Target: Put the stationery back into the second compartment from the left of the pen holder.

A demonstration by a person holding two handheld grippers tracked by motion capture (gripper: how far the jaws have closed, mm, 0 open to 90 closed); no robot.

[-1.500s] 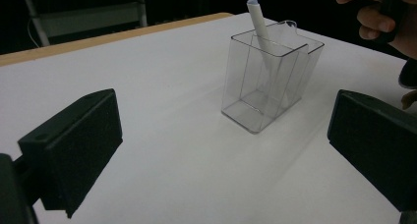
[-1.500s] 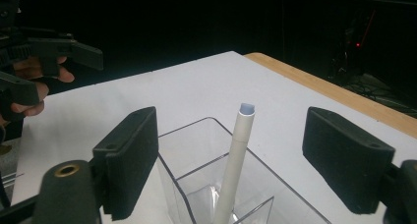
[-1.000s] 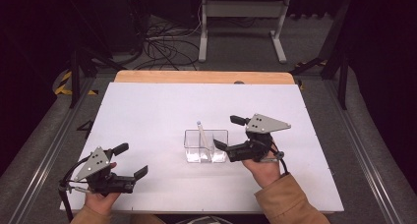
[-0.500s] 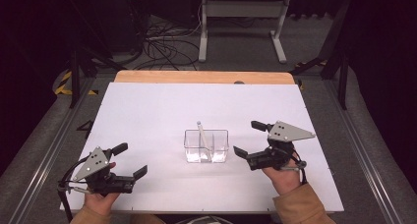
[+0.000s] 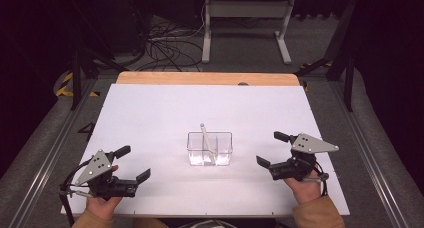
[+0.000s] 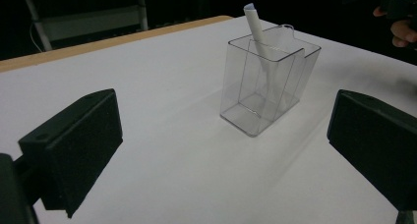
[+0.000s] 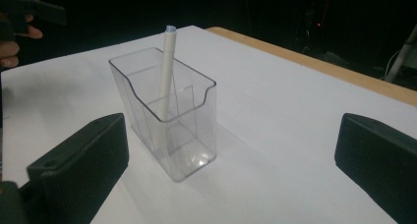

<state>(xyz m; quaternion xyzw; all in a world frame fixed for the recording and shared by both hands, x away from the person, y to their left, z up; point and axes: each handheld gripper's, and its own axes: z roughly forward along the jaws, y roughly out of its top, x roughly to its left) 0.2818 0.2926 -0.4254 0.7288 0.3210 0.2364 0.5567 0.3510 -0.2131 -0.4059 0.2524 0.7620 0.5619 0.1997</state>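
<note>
A clear plastic box (image 5: pixel 210 149) with inner dividers stands upright near the middle of the white table (image 5: pixel 165 113). A white pen (image 5: pixel 206 139) leans inside it, its tip rising above the rim; the same box (image 6: pixel 268 84) and pen (image 6: pixel 256 25) appear in the left gripper view, and the box (image 7: pixel 164 111) with the pen (image 7: pixel 167 71) in the right gripper view. My left gripper (image 5: pixel 136 164) rests open near the front left edge. To the right of the box, apart from it, my right gripper (image 5: pixel 272 149) is held open with nothing between its jaws.
A wooden strip (image 5: pixel 205 78) borders the table's far edge. Beyond it are a metal stand (image 5: pixel 245 18) and loose cables (image 5: pixel 165 43) on the dark floor. Rails run along both table sides.
My right gripper has drawn back from the box, moving right and toward the table's near edge. The pen stays in the box. The left gripper has not moved.
</note>
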